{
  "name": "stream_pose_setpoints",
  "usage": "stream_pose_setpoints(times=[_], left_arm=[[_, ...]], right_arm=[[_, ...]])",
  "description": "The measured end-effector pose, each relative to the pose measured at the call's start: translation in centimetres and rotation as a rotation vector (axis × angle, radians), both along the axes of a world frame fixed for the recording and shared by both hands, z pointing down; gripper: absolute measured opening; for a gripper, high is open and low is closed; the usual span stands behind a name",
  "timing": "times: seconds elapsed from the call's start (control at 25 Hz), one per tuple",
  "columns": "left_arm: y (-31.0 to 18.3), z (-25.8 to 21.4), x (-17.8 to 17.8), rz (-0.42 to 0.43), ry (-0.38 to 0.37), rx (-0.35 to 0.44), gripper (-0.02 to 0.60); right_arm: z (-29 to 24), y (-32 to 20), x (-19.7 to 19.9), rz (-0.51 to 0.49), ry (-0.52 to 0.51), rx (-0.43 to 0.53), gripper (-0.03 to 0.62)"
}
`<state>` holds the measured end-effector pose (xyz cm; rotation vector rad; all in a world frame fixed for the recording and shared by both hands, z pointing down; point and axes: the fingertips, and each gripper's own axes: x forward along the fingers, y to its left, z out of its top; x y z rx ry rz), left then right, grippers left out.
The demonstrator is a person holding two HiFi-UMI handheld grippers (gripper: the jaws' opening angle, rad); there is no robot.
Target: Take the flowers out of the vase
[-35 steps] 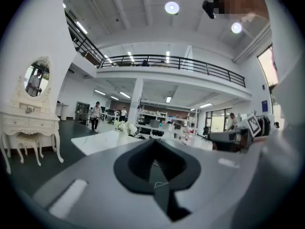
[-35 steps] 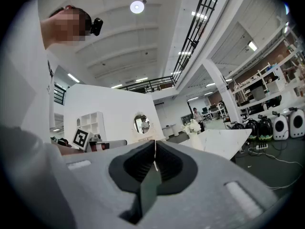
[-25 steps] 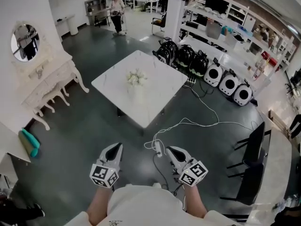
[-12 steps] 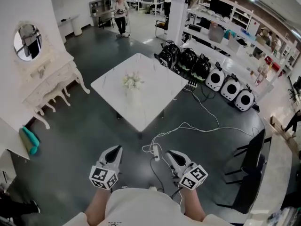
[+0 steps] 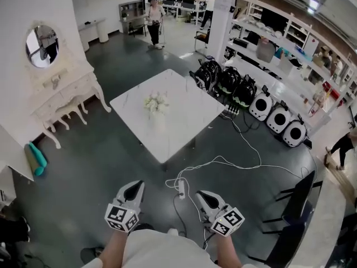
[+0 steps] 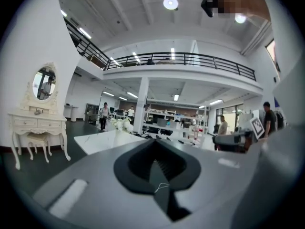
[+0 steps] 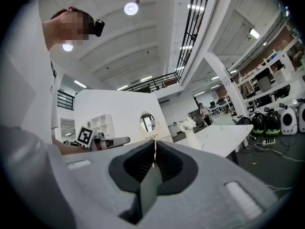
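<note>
Both grippers are low in the head view, well short of the white worktop (image 5: 187, 113) out on the dark floor. The left gripper (image 5: 134, 188) has its fingers (image 6: 164, 165) pressed together with nothing between them, and it's the same story for the right gripper (image 5: 203, 196): fingers (image 7: 150, 184) closed on each other, empty. The flowers (image 5: 156, 102), a pale white bunch, sit upright in the vase (image 7: 193, 138) near the middle of that worktop, untouched and well apart from either gripper. Both gripper views catch the bunch far off, over the closed tips. A white cable with a power strip (image 5: 181, 189) lies on the floor between the grippers and the worktop. A white dressing table (image 5: 61, 96) with an oval mirror stands against the wall on the left.
</note>
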<state>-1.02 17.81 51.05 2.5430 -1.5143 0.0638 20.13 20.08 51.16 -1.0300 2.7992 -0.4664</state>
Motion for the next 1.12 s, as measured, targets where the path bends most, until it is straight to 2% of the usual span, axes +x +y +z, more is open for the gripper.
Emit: stream_pose_setpoints(times=[0.24,0.6,0.88,1.12], left_arm=[[-0.2,-0.7,0.3,-0.024,-0.028,0.011,-0.011],[-2.1,-0.3,0.2,-0.017,-0.025,0.01,-0.011],[-6.3,0.2,-0.8,0.016,-0.006,0.023,-0.011],[-12.1,1.0,-4.1,0.048,0.008,0.028,-0.011]], right_arm=[[0.1,-0.7,0.5,-0.025,-0.022,0.008,0.006],[0.4,-2.3,-0.1,-0.026,-0.022,0.005,0.006],[0.6,-5.7,-1.3,0.008,-0.002,0.007,0.006],[0.6,-10.9,-5.4,0.015,0.018,0.023,0.006]])
